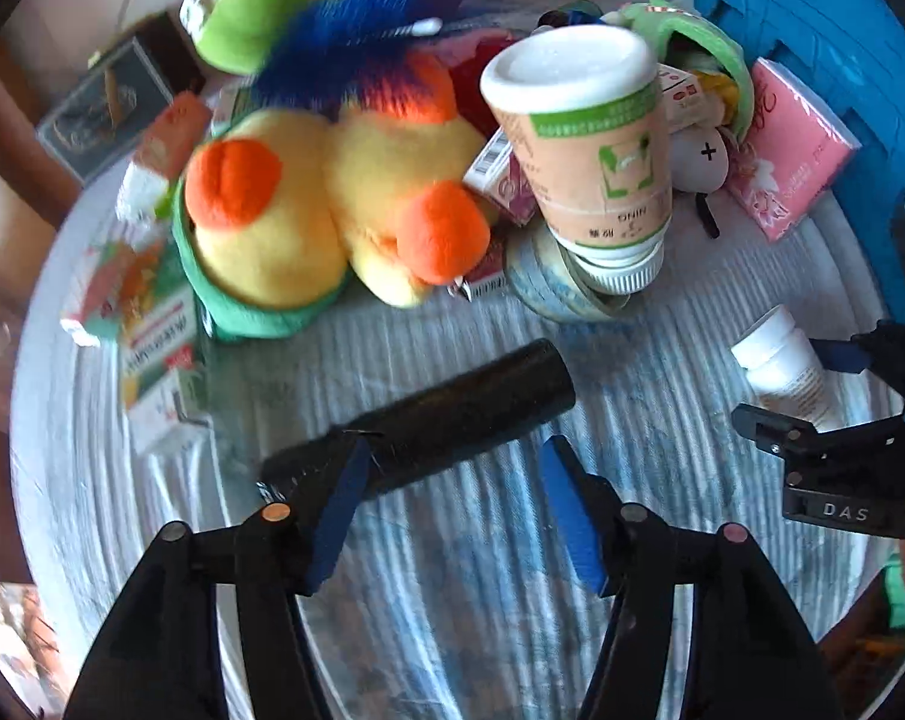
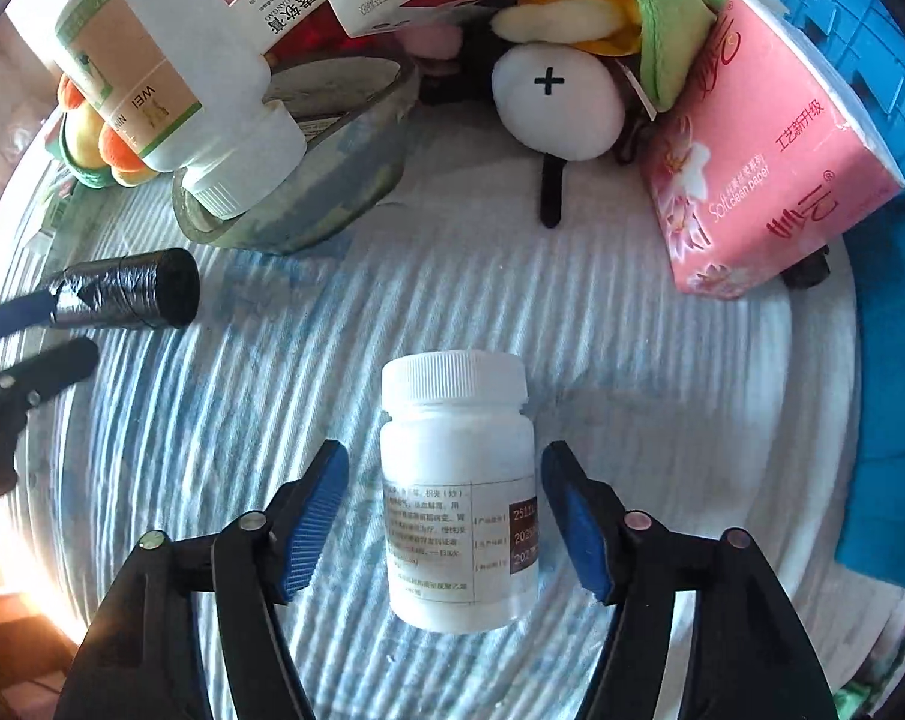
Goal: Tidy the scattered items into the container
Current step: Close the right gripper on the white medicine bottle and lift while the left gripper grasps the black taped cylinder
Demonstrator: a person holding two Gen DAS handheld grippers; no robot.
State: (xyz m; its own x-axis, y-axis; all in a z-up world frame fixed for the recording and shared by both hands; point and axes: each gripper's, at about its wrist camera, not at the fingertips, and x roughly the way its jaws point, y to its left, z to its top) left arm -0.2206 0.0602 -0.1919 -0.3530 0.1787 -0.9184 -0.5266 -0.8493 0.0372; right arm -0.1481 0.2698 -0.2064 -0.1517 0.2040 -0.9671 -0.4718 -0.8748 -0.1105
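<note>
A black roll lies slanted on the striped cloth, just past the tips of my left gripper. That gripper is open, and its left fingertip overlaps the roll's near end. My right gripper is open around a white pill bottle lying on the cloth, with a gap at each pad. In the left wrist view the same bottle and right gripper are at the right edge. The right wrist view has the roll and left gripper at its left edge. A blue crate stands at the far right.
A pile lies along the far side: a yellow and orange plush, a large green-labelled bottle propped on a tape roll, a pink tissue pack, a white plush and medicine boxes.
</note>
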